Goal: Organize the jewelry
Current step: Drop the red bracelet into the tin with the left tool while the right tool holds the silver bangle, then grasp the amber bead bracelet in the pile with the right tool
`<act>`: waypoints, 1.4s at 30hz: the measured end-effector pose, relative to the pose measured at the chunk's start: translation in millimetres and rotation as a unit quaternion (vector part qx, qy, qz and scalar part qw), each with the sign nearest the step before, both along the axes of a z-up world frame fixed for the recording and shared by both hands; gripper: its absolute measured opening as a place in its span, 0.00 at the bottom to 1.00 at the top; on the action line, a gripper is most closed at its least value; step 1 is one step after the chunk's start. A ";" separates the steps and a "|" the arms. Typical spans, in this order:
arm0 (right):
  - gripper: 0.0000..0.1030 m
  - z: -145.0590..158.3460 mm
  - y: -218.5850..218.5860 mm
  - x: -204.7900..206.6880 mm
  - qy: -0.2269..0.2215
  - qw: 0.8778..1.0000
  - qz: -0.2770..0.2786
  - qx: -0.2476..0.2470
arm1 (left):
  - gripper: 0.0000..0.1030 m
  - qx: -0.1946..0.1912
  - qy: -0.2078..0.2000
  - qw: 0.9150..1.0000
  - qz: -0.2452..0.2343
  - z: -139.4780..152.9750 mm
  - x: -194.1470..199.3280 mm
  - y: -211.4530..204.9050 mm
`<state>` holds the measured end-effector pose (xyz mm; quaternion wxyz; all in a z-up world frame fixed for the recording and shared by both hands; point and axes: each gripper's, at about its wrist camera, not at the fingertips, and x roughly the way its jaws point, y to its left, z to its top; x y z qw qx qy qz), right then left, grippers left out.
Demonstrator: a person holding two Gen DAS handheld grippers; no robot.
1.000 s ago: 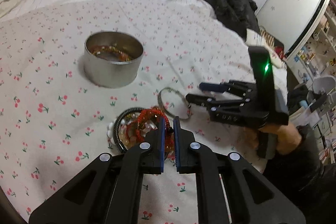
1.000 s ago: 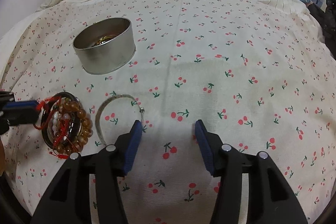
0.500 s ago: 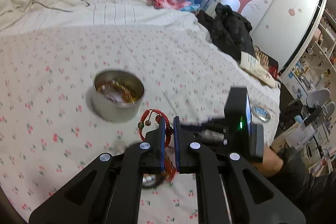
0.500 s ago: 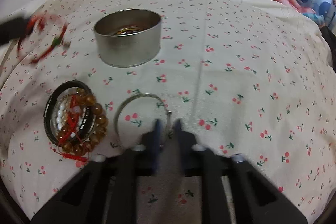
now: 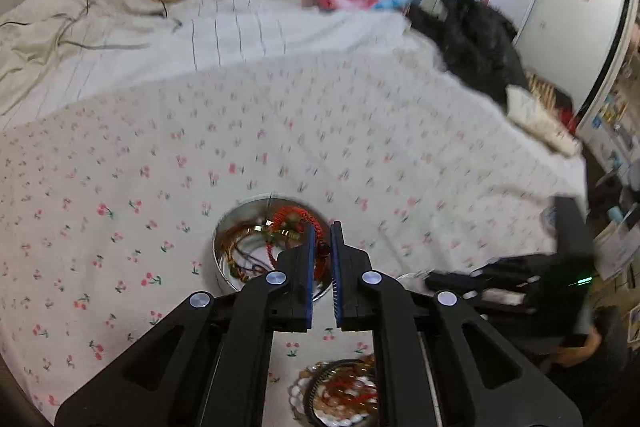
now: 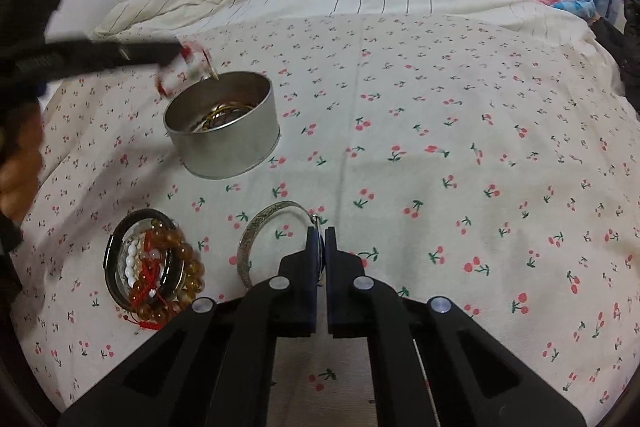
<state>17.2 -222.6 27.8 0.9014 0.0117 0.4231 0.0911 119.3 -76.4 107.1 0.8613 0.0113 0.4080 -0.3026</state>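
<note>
Left gripper [image 5: 321, 241]: pinching red corded bracelet [image 5: 294, 217] above round silver metal tin [image 6: 224, 131].
Right gripper [image 6: 320, 239]: clamped on thin silver bangle [image 6: 256, 237] near tin.

Left wrist view — high over round tin [image 5: 256, 247], facing bed's far edge. Right wrist view — low near bed's near edge, facing headboard; both share tin [image 6: 224, 131].

Blurred by motion in the right wrist view: left tongs [image 6: 176, 51] and the red cord bracelet [image 6: 182, 73] hanging at their tip. Smeared too in the left wrist view: right tongs [image 5: 430, 281]. Partly hidden behind the near black tong arms: bracelet pile [image 5: 344, 393], silver bangle [image 6: 256, 239].
</note>
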 end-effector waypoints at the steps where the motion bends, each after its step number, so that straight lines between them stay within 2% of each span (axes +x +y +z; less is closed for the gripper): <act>1: 0.04 0.6 0.1 -2.1 -0.002 1.000 -0.002 0.001 | 0.07 0.016 0.005 1.000 0.001 -7.4 2.0 -4.8; 4: 0.04 3.0 -3.9 -3.5 -0.009 1.000 -0.009 0.005 | 0.07 0.058 0.027 0.998 0.007 -31.1 5.9 -16.1; 6: 0.04 5.0 -6.8 -3.7 -0.013 1.000 -0.014 0.007 | 0.08 0.068 0.048 0.997 0.006 -42.2 7.5 -18.1; 8: 0.04 7.5 -10.1 -3.2 -0.018 1.000 -0.020 0.010 | 0.12 0.047 0.061 0.997 0.010 -40.1 7.4 -10.9; 10: 0.04 10.9 -12.0 -3.9 -0.026 0.999 -0.022 0.015 | 0.35 0.019 0.066 0.997 0.017 -33.1 5.3 0.7; 12: 0.04 16.8 -13.0 -5.9 -0.038 0.999 -0.023 0.026 | 0.48 -0.019 0.055 0.997 0.043 -20.9 -2.4 21.4; 13: 0.04 23.3 -12.7 -7.7 -0.052 0.998 -0.022 0.032 | 0.51 -0.034 0.050 0.997 0.054 -14.8 -6.4 32.1; 17: 0.04 47.2 -7.2 -5.3 -0.091 0.994 -0.013 0.051 | 0.60 -0.083 0.036 0.990 0.112 -3.2 -28.8 76.5; 21: 0.04 62.3 16.0 17.4 -0.101 0.994 0.009 0.041 | 0.61 -0.112 0.060 0.977 0.171 -14.8 -43.1 111.7; 26: 0.04 54.6 54.4 56.3 -0.082 0.996 0.037 0.014 | 0.62 -0.118 0.066 0.974 0.183 -15.9 -40.3 116.7; 33: 0.05 19.8 82.9 95.9 -0.026 0.998 0.064 -0.010 | 0.69 -0.078 0.063 0.982 0.158 -11.4 -43.7 103.9; 34: 0.08 18.6 82.1 95.1 -0.027 0.998 0.063 -0.013 | 0.70 -0.065 0.067 0.984 0.151 -13.4 -43.8 99.9; 35: 0.26 22.2 78.0 90.0 -0.038 0.997 0.061 -0.010 | 0.70 -0.053 0.070 0.986 0.142 -15.7 -44.4 95.6; 37: 0.47 35.0 64.8 72.4 -0.072 0.996 0.052 0.002 | 0.70 -0.038 0.074 0.988 0.127 -18.7 -45.5 88.8; 39: 0.47 46.0 48.7 49.1 -0.082 0.995 0.051 0.012 | 0.70 -0.019 0.078 0.991 0.106 -21.9 -47.8 79.6; 42: 0.47 42.1 32.0 6.1 -0.062 0.994 0.080 0.029 | 0.70 0.007 0.083 0.993 0.084 -27.7 -50.6 68.9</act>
